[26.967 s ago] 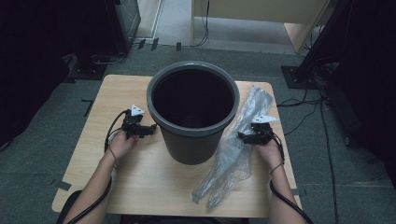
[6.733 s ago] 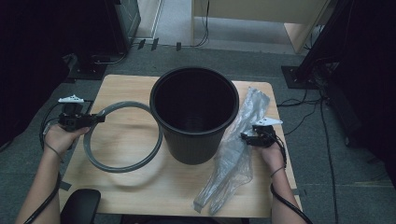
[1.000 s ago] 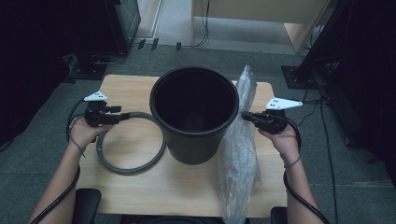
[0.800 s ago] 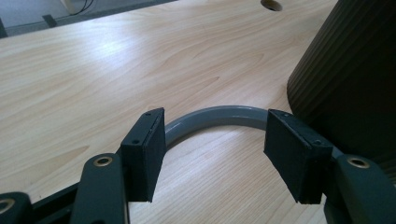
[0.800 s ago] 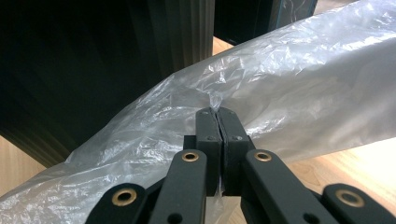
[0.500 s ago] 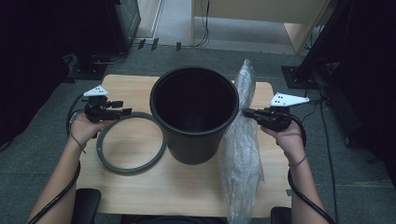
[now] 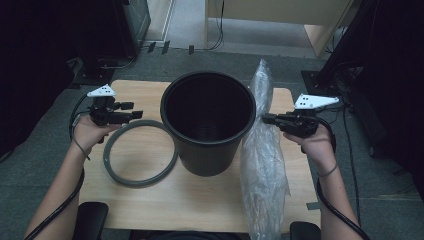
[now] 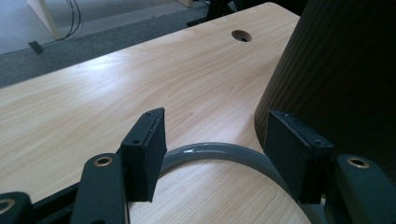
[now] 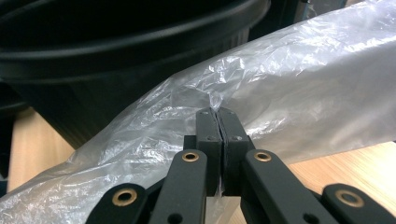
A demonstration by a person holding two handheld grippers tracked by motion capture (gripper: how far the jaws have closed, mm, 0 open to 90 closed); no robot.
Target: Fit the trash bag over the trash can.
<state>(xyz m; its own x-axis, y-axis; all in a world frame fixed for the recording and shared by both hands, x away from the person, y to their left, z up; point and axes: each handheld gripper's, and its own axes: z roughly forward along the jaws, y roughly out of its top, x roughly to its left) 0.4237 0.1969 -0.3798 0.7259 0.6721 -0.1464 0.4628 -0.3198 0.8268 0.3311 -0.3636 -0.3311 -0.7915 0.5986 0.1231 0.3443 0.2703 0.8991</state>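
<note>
Our right tongs (image 9: 218,122) are pinching the clear plastic bag (image 7: 262,150), whose lower end is running off the counter (image 7: 200,200) edge. Our left tongs (image 8: 224,154) are gaping wide over the grey ring (image 7: 140,152), beside the bin (image 7: 207,122).

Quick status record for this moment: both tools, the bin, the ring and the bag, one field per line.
left tool: open, jaws either side of the grey ring, pads not pressing it
right tool: shut on the clear plastic bag
black bin: upright at table centre, open top
grey ring: on the table left of the bin, near edge under the left tool
clear plastic bag: crumpled lengthwise right of the bin, pinched and lifted
wooden table: bears bin and ring
</note>
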